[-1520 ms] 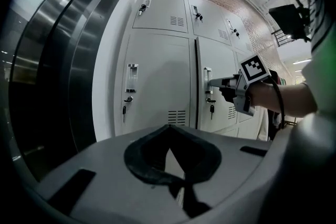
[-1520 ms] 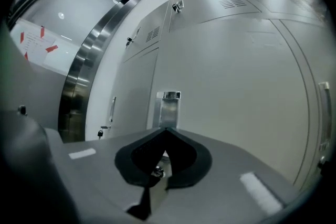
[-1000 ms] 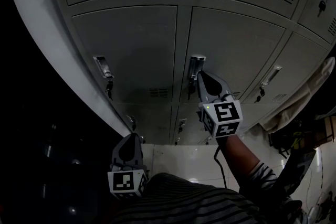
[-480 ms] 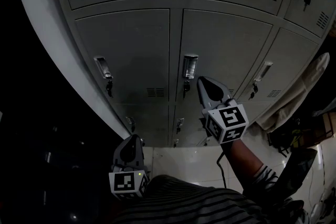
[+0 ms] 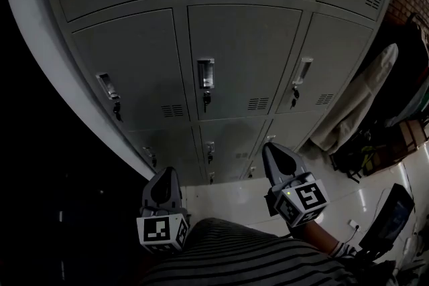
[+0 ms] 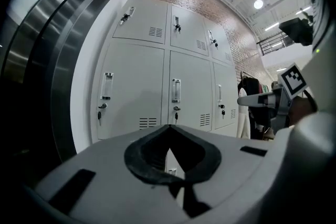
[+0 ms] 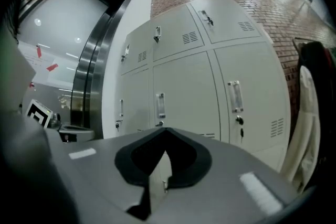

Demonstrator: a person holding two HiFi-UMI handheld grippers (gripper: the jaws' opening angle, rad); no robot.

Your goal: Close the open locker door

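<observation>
Down low, away from the gray lockers, the left tongs and right tongs are both pinched together on nothing. Every locker door looks closed.

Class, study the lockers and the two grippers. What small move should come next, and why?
Probably just let the right gripper settle level with the left gripper. Every door of the lockers in view, including the middle door, looks flush with its neighbours, so no push seems needed. Both grippers hang clear of the doors, jaws together on nothing.
</observation>
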